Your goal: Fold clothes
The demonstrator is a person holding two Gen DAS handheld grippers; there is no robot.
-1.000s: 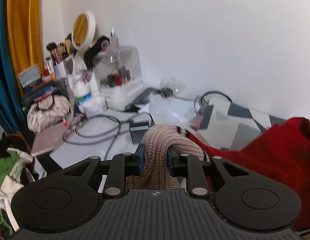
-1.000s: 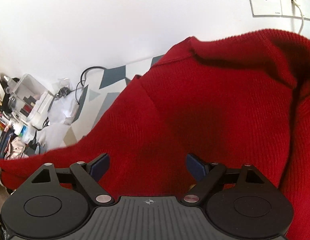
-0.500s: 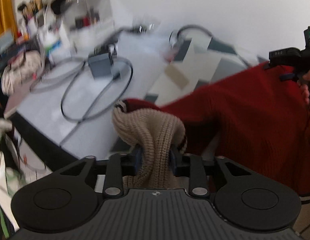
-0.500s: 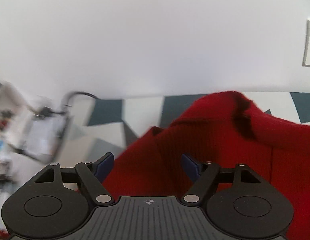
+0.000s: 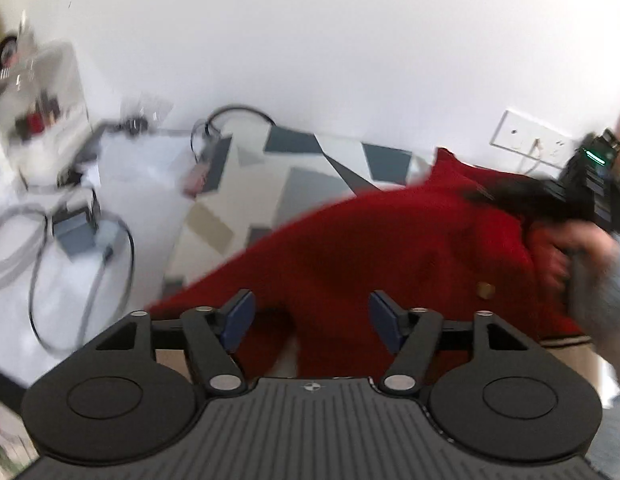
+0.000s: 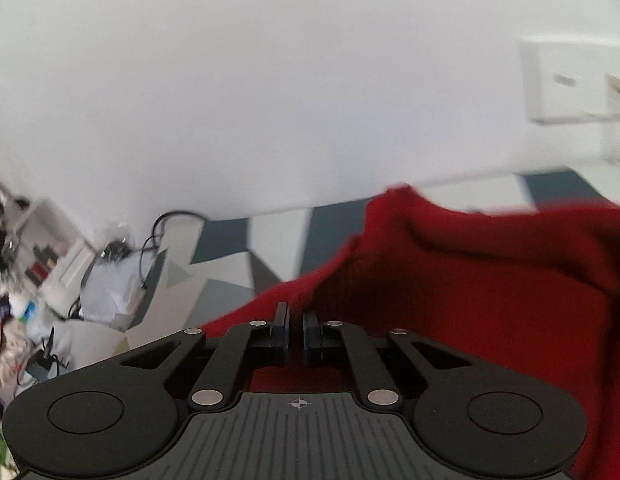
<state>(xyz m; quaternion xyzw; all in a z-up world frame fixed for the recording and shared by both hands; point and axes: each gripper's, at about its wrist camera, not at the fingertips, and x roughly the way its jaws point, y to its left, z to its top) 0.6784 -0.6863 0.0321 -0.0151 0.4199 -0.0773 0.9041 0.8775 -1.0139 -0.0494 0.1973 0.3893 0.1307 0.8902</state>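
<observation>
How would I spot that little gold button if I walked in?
Find the patterned grey and white cloth under the white wall. A red knitted cardigan lies across it. The gold button sits near its right edge, the only shiny spot on the red.

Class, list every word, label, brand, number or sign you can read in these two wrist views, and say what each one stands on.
No text can be read in either view.
Wall plate: faint marks, too blurred to read.
Clutter at the table's left end: any labels are blurred out.
Left gripper body: only a small crosshair symbol, no letters.
Right gripper body: the same crosshair symbol, no letters.
Red sweater: no tag or print visible.
</observation>
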